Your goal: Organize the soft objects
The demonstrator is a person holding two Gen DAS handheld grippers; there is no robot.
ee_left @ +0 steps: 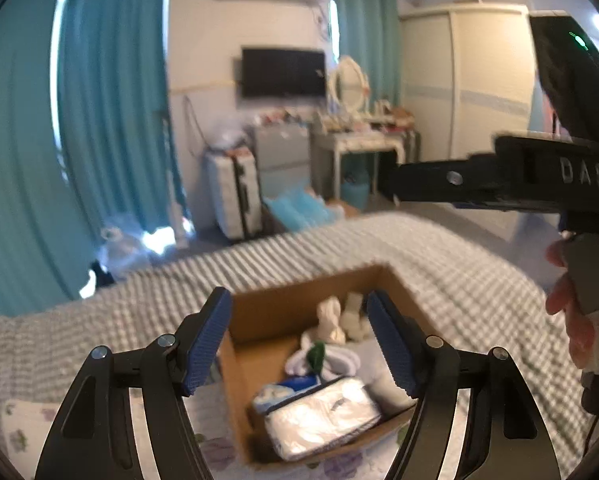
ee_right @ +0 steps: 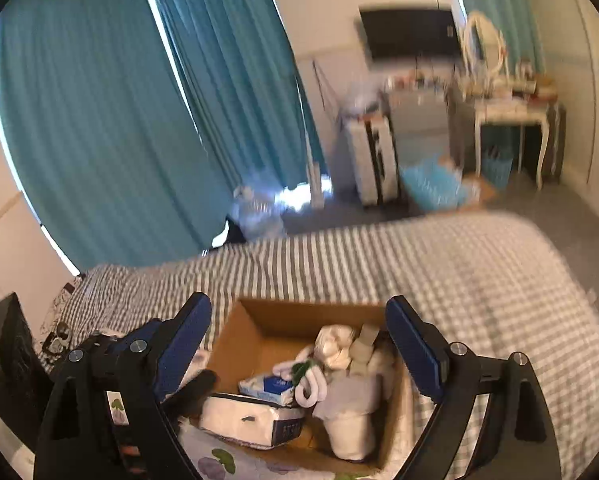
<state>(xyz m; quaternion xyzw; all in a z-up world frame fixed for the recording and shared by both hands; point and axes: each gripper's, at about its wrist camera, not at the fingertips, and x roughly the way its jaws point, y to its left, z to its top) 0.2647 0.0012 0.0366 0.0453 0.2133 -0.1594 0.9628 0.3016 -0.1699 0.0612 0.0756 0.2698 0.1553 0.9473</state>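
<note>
Left gripper [ee_left: 299, 338] hovering above cardboard box [ee_left: 259, 312], jaws standing wide, nothing between pads. Right gripper [ee_right: 299, 344] likewise gaping, empty, looking down into same box on checked bedspread [ee_right: 479, 280].

Soft goods already lying inside: white plastic-wrapped pack [ee_right: 247, 416] at 7 o'clock in right view, blue-white tissue pack [ee_right: 267, 386] centre, rolled white cloths [ee_right: 339, 344] at 1 o'clock.

Risks, judging: both claws crowding one box, so fingers clashing; slick wrap slipping under pinch; box sliding or tipping on soft bedding if wall is nudged.
</note>
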